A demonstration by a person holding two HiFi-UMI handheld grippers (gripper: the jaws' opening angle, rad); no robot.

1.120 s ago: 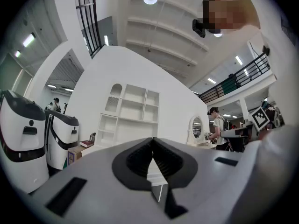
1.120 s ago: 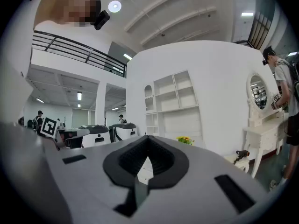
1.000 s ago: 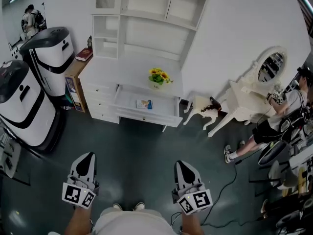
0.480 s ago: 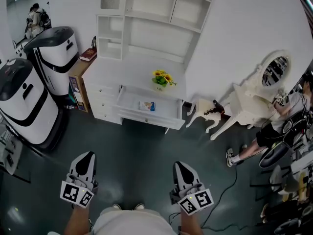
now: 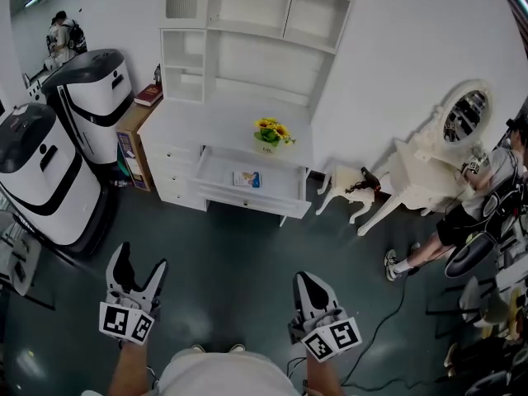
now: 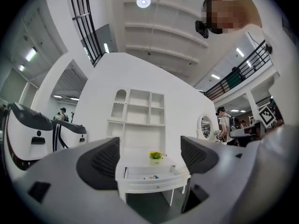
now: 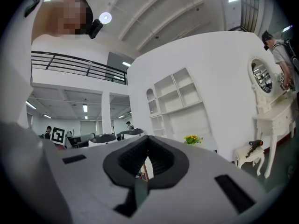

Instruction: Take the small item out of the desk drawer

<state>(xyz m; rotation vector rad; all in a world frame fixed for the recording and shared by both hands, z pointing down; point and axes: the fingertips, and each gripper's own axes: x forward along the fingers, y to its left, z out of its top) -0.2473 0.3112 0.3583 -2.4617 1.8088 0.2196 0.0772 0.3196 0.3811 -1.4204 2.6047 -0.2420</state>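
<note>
2 tools show low in the head view, over the dark green floor [image 5: 239, 254] and well apart from the white tabletop [image 5: 206, 130] with its white shelf unit [image 5: 247, 23] above. The left tool [image 5: 140, 261] has its jaws spread wide, having just been opening, with nothing between them. The right tool [image 5: 307, 280] has its jaws together and empty. Under the tabletop an open white drawer [image 5: 216, 172] is pulled out, and the small blue-and-white item [image 5: 247, 178] lies flat inside it, near the middle. A white pot of yellow flowers [image 5: 269, 132] stands on the tabletop just behind the drawer.

Left gripper view: the 2 dark ribbed pads [image 6: 103, 158] stand wide apart, framing the distant drawer [image 6: 155, 185]. The item [image 6: 153, 177] lies in it, and the flowers [image 6: 155, 156] stand above.

Right gripper view: the right tool [image 7: 147, 160] has its pads meeting, holding nothing. The flowers [image 7: 192, 139] show off to the right.
</note>
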